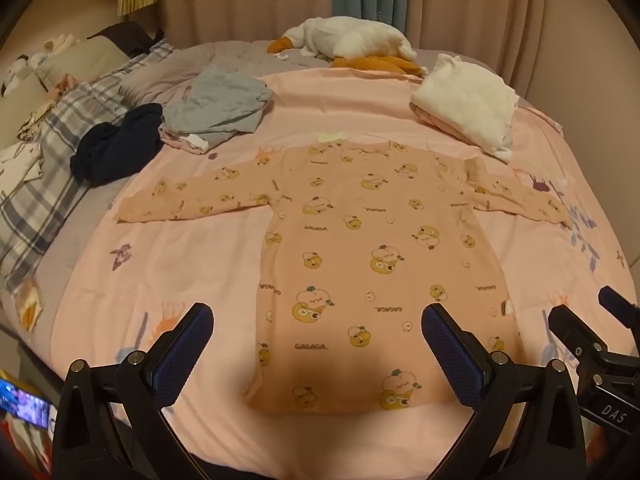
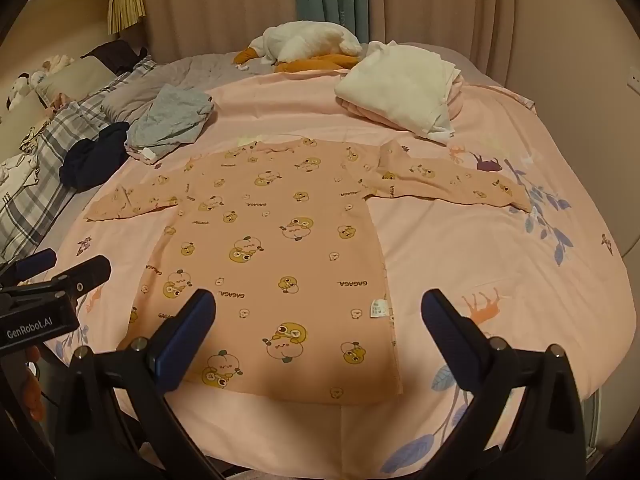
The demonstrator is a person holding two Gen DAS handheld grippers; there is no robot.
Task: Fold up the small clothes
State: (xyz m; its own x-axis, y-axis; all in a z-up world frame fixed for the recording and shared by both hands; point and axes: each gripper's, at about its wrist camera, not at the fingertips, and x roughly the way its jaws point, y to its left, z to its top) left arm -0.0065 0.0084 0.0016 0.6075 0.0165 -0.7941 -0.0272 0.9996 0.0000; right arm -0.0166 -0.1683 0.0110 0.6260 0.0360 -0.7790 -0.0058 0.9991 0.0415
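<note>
Left tongs [image 1: 318, 336] and right tongs [image 2: 318, 320]: both spread wide, empty, poised above the hem. Printed pink long-sleeved top [image 1: 360, 248]: flat on the pink bed sheet [image 1: 180, 264], sleeves out. Risk: a pinch gathers sheet with cloth, or drags the smoothed body into wrinkles.

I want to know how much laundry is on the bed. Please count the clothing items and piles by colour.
Peach printed shirt, spread flat: 1
Grey-blue crumpled garment: 1
Dark navy crumpled garment: 1
White folded pile: 1
Total: 4. A pink layer shows under the white pile; I cannot tell whether it is a separate garment.
</note>
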